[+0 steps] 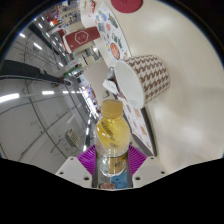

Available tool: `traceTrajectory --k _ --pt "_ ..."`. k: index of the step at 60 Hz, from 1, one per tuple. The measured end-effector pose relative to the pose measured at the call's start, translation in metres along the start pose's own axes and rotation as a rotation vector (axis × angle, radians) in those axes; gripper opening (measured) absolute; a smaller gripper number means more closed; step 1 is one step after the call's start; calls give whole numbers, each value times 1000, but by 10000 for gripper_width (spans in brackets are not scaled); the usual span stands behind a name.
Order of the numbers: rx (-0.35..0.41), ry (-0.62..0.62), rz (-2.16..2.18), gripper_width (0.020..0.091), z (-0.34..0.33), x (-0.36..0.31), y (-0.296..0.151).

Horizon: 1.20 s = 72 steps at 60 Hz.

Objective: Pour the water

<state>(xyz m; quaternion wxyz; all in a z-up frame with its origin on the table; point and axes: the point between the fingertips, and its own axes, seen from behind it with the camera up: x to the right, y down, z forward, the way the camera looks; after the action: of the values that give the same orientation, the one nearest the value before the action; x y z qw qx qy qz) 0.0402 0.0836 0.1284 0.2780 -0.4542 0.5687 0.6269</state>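
— The bottle [113, 135]: how much of it shows?

— Most of it. It holds yellowish liquid; its base is cut off low down, and the label print is too small to read.

— Where does it sit against the gripper [113, 160]?

— Between the two fingers, whose purple pads [90, 158] press its sides, so the jaws hold it, tilted toward the far cups.

— And beyond?

— A patterned paper cup [148, 74] stands just ahead to the right on the pale table [185, 110]. Farther cups blur together.

A pale bench [185, 120] fills one side. On the other side is a grey room with long ceiling lights [12, 98] and red-white signs [85, 36].
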Motion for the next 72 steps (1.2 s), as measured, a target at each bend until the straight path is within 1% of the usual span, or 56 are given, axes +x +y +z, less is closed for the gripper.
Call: traceTrajectory --k 1,12,14,15,20,23,30,31,38,39,43,49,52,55,56,63,64,65,66,67,71,72 --pt "-1 6 4 391 -9 -1 -1" --pt "-42 65 -100 391 -8 -4 0" --pt "-53 88 -173 390 -8 -8 0" --pt "-59 92 -209 390 -20 -12 5" --pt "-76 163 -503 392 -21 -29 0" --pt "-69 189 -714 393 -32 -49 -8" --pt "12 230 -1193 393 -52 -106 -35" --pt "22 229 -1245 392 -60 -121 -43" --pt "143 304 -1544 392 -85 -148 -96" --pt "155 322 -1579 393 -89 -149 -113" --pt "197 411 -1705 395 -103 -144 -155" --pt "212 514 -1815 395 -124 -119 -202" --pt "203 558 -1844 395 -135 -105 -223" --pt "175 588 -1862 395 -140 -87 -239" --pt "172 599 -1868 395 -135 -76 -241" --pt "121 634 -1883 396 -152 -50 -266" --pt "115 643 -1884 395 -140 -37 -265" --pt "107 648 -1882 394 -152 -36 -268" --pt "107 642 -1888 408 -157 -33 -268" --pt "123 612 -1903 404 -156 -37 -267" --pt "125 609 -1920 405 -154 -36 -268" --pt "131 608 -1918 421 -156 -35 -267"
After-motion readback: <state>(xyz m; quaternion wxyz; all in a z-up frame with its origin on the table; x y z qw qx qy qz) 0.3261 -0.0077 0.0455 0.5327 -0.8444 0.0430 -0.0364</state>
